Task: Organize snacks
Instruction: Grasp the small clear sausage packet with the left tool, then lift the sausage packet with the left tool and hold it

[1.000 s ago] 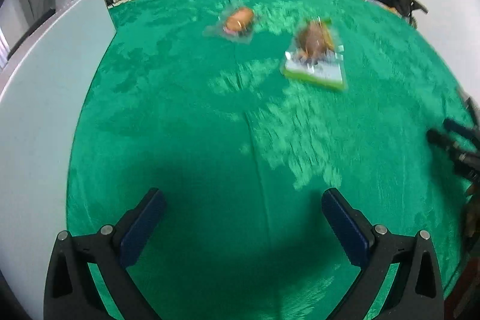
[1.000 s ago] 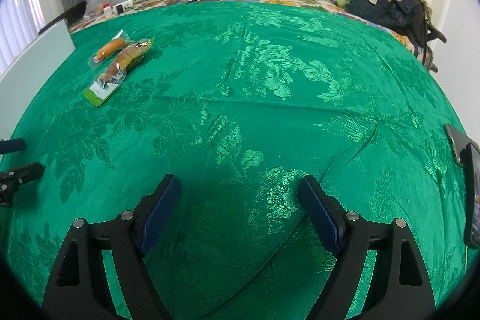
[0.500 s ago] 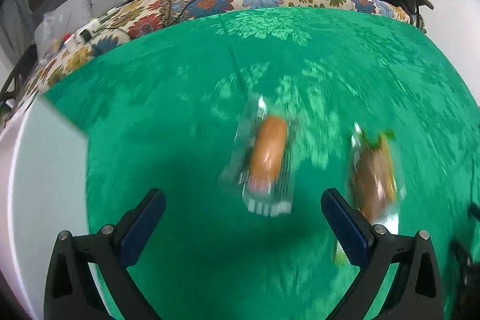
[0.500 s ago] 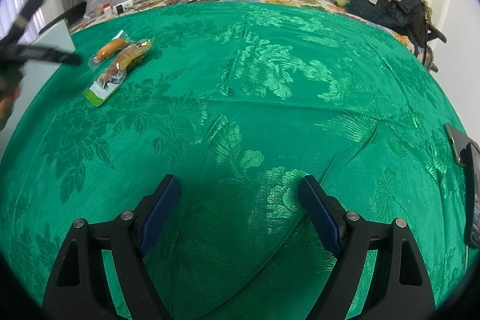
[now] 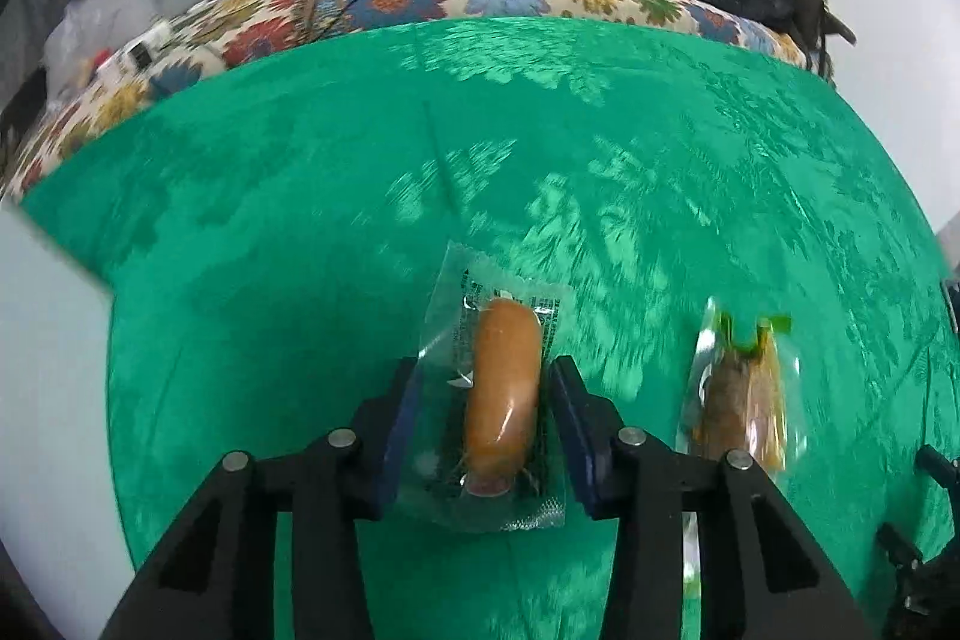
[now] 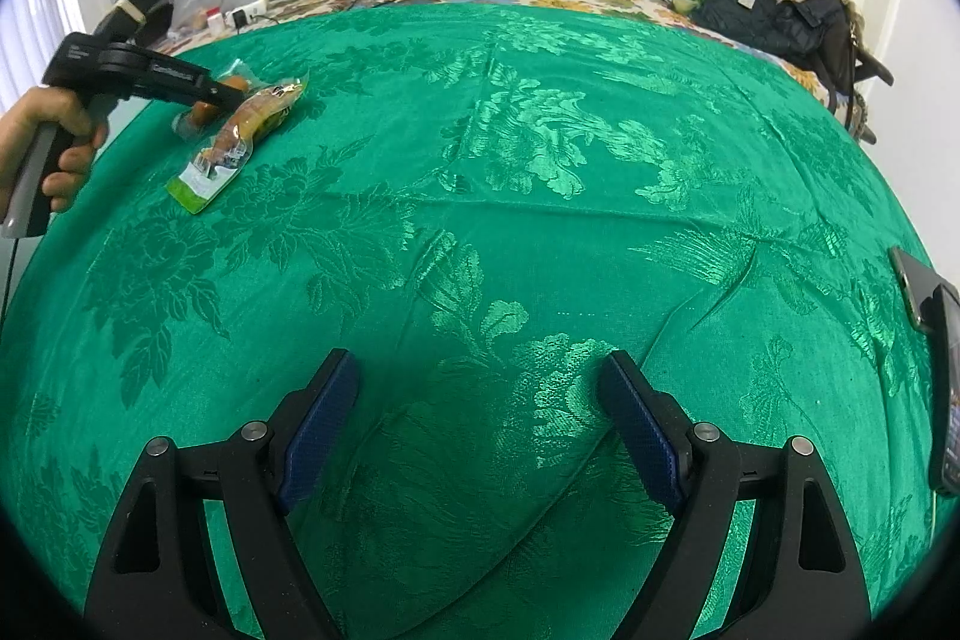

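A second ago the left tool [image 5: 486, 400] was open above bare green cover; now its fingers press both sides of the wrapped sausage [image 5: 503, 394] near the bed's [image 6: 540, 220] left edge, beside the second snack [image 5: 741, 400]. Lifting seems next. The right tool [image 6: 480, 418] hangs open, empty.

The left gripper [image 6: 225, 97] covers most of the sausage pack [image 6: 201, 112] in the right wrist view. The phone [image 6: 948, 388] is cut off at the edge. The chicken snack pack [image 5: 741, 400] looks blurry.
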`<state>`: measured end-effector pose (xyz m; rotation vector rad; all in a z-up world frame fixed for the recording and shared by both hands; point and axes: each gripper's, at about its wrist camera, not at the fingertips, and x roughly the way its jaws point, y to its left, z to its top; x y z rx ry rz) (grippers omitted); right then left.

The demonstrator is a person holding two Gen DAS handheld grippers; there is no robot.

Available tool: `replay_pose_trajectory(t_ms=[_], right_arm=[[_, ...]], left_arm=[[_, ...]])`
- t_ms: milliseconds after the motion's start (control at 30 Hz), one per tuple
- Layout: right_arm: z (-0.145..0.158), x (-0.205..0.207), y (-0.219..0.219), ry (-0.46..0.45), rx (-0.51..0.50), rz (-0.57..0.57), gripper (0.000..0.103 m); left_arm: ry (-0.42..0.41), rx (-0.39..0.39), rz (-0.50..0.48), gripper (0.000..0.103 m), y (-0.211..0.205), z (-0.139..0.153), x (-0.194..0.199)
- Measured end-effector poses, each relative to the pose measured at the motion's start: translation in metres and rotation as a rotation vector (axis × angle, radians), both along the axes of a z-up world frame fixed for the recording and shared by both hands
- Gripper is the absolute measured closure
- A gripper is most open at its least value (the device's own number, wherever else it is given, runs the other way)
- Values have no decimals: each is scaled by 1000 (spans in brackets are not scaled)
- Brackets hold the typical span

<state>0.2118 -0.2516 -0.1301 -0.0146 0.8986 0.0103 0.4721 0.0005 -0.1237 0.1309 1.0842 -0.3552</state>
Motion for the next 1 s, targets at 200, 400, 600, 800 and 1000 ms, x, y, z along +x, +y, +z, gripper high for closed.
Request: replay_pose_trajectory(t_ms=[200, 400, 600, 800, 1000], right_arm=[[0, 0, 0, 0, 0, 0, 17], [0, 0, 0, 0, 0, 0, 17], [0, 0, 0, 0, -1, 0, 17], [0, 0, -1, 0, 0, 0, 17], [0, 0, -1, 0, 0, 0, 17]], left_arm=[[63, -118, 68, 61, 38, 12, -77], [136, -206, 90, 60, 60, 22, -181], [86, -110, 134, 54, 56, 2, -220], [-65, -7, 163, 21, 57, -7, -218], [-136, 37, 201, 0, 67, -19, -218]])
